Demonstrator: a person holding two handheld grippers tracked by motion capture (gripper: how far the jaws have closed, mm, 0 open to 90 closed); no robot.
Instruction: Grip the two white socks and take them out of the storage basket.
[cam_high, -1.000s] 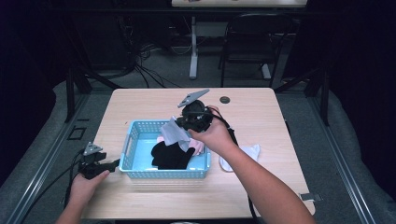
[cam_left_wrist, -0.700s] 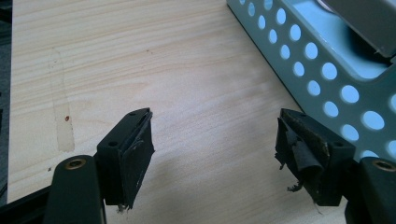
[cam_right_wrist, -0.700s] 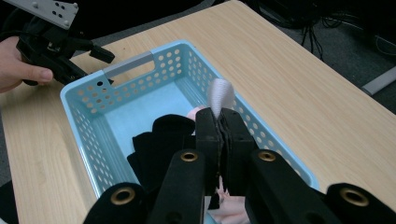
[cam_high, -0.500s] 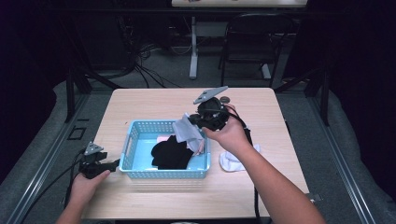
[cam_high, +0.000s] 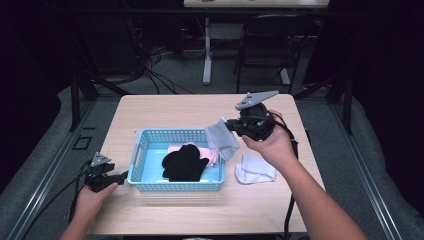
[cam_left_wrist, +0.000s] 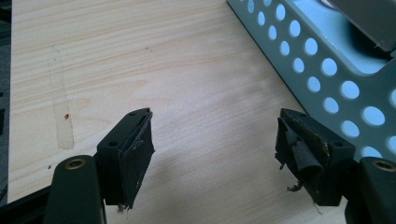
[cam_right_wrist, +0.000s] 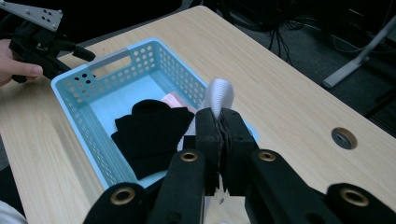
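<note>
A light blue perforated basket (cam_high: 140, 150) (cam_right_wrist: 70, 88) (cam_left_wrist: 327, 70) sits on the wooden table and holds a black cloth (cam_high: 184, 162) (cam_right_wrist: 149, 130) and a pink one (cam_high: 212, 156) (cam_right_wrist: 173, 100). My right gripper (cam_high: 229, 125) (cam_right_wrist: 220, 122) is shut on a grey cloth (cam_high: 221, 139) (cam_right_wrist: 219, 93), which hangs above the basket's right end. A second pale grey cloth (cam_high: 255, 169) lies on the table to the right of the basket. My left gripper (cam_high: 121, 176) (cam_left_wrist: 215, 140) rests open on the table just left of the basket, nothing between its jaws.
The table (cam_high: 170, 110) has a round cable hole (cam_right_wrist: 344, 138) near its far right corner. A chair (cam_high: 270, 45) and table legs stand on the floor beyond. Cables trail from both grippers.
My right gripper has moved right and up, lifting the grey cloth from inside the basket to above its right end. The left gripper has stayed put.
</note>
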